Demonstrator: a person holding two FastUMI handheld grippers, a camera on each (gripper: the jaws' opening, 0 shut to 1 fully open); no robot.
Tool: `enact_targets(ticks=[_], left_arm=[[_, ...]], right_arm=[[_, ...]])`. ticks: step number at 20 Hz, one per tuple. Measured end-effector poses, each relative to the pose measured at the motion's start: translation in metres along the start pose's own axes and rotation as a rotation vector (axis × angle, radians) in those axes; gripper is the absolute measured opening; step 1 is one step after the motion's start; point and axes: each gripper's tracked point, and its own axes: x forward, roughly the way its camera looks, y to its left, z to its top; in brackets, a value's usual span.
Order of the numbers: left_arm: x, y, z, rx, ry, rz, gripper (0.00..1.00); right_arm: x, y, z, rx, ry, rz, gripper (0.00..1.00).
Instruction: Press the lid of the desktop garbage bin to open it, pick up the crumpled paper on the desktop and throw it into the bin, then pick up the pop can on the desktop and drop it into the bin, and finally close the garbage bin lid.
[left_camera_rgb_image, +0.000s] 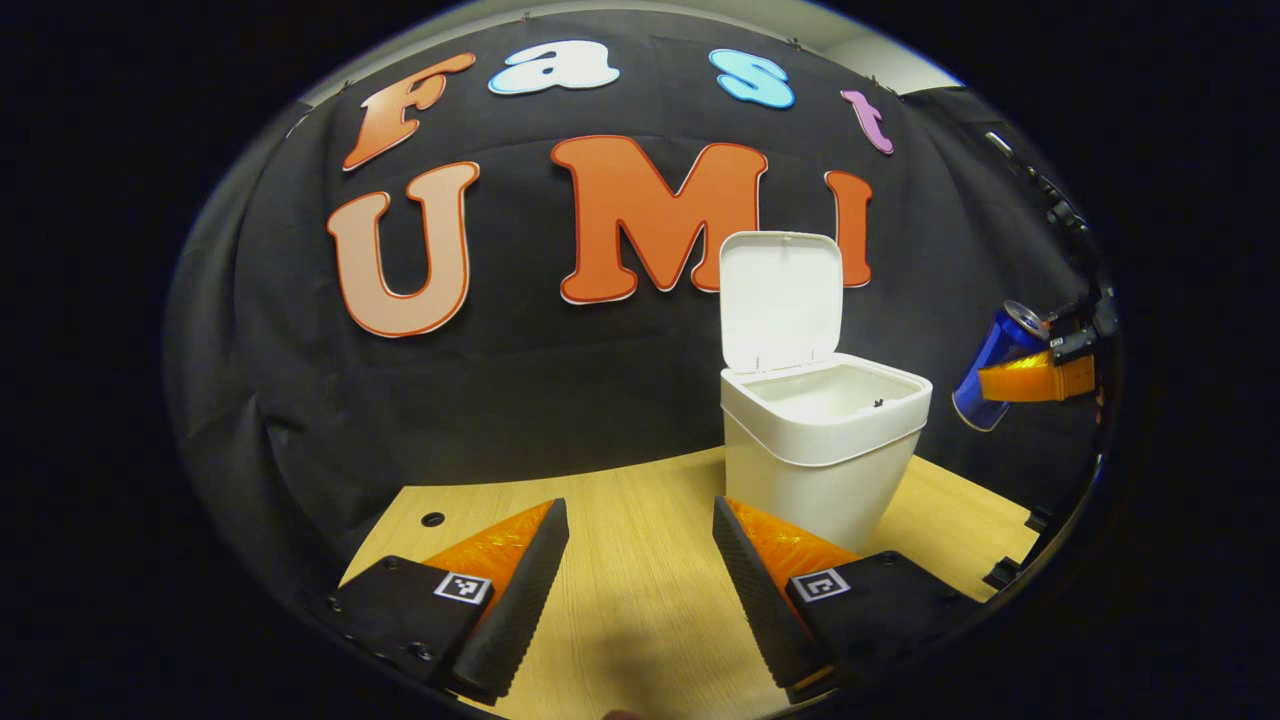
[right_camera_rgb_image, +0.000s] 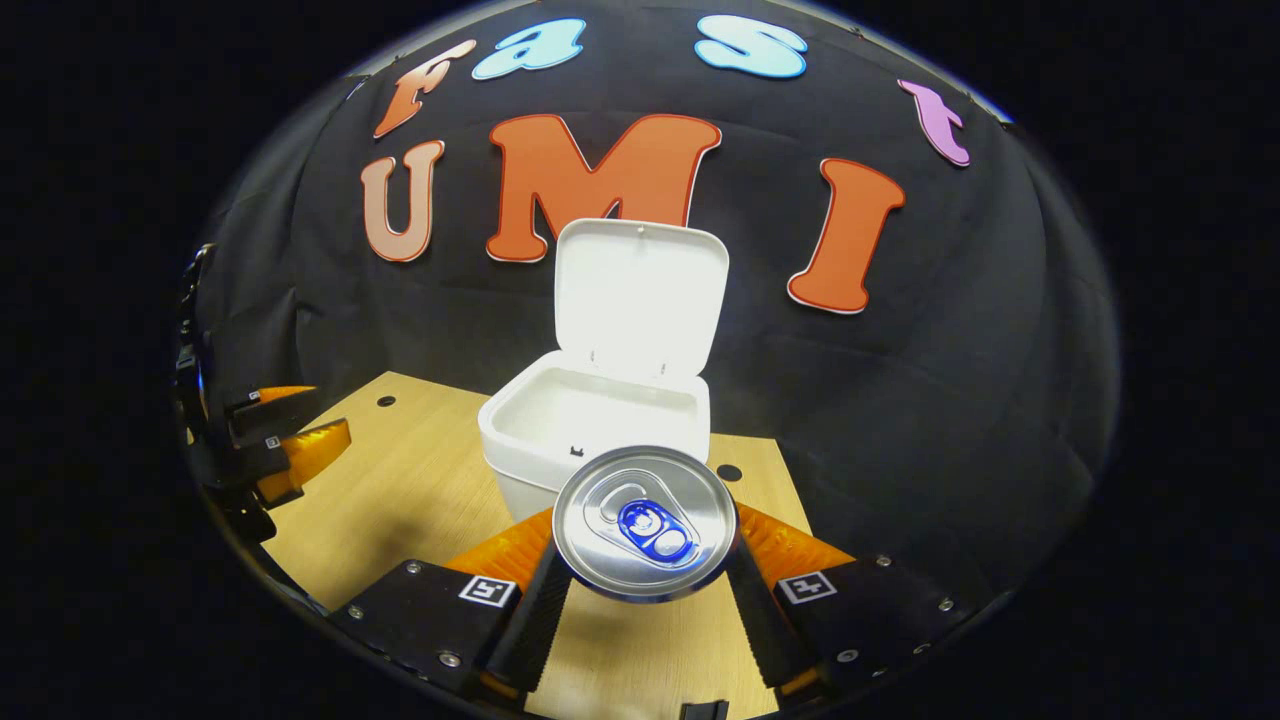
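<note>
1. Right gripper view: my right gripper (right_camera_rgb_image: 645, 590) clamps the pop can (right_camera_rgb_image: 645, 522) between both fingers, held just in front of the bin (right_camera_rgb_image: 590, 440), lid (right_camera_rgb_image: 640, 295) upright
2. My left gripper (left_camera_rgb_image: 640, 585) gapes wide, empty, above the desktop (left_camera_rgb_image: 640, 520) near the bin

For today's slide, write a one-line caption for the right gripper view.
Right gripper holds the pop can just short of the open-lidded white bin.
</note>
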Motion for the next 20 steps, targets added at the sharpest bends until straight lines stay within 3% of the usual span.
enact_targets(ticks=[2,3,5,10,11,12,20], left_arm=[[-0.006,0.006,-0.002,0.006,0.001,0.02,0.93],[-0.009,0.009,-0.002,0.009,0.002,0.03,0.93],[-0.013,0.012,-0.004,0.009,0.002,0.047,0.93],[-0.026,0.022,-0.017,-0.024,0.024,0.09,0.93],[-0.028,0.025,-0.021,-0.028,0.033,0.104,0.92],[-0.03,0.028,-0.023,-0.027,0.041,0.119,0.93],[-0.051,0.06,-0.031,-0.041,0.059,0.243,0.94]], right_arm=[[0.003,0.0,0.01,-0.009,-0.019,0.006,0.8],[0.006,0.0,0.013,-0.014,-0.027,0.012,0.75],[0.011,0.002,0.019,-0.025,-0.039,0.023,0.8],[0.031,0.012,0.037,-0.052,-0.072,0.063,0.8],[0.035,0.014,0.041,-0.058,-0.082,0.071,0.75],[0.039,0.017,0.045,-0.064,-0.091,0.078,0.8],[0.079,0.032,0.063,-0.091,-0.123,0.131,0.8]])
